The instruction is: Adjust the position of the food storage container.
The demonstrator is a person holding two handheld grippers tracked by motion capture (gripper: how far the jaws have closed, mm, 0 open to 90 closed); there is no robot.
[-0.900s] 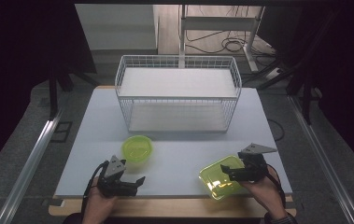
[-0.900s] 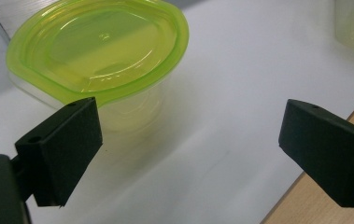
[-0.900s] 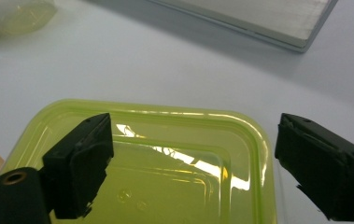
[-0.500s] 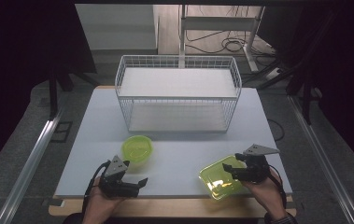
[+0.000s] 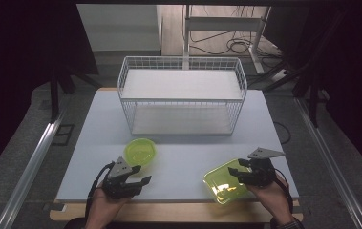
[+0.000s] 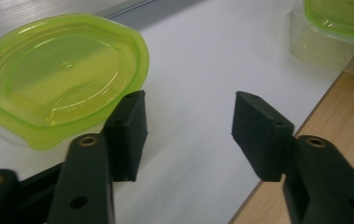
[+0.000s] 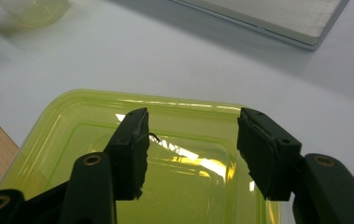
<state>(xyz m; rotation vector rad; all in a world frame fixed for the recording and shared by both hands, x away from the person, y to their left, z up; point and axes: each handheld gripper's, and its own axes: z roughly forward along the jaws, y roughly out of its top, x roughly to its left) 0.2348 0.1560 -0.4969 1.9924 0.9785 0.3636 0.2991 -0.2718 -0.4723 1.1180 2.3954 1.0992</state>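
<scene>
wire basket [image 5: 182, 98] stands behind round container [image 5: 141, 151] and square container [image 5: 224, 181].

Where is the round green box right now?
In the high view the round green box sits on the white table, left of the middle, just in front of the wire basket and beyond the left gripper.
</scene>
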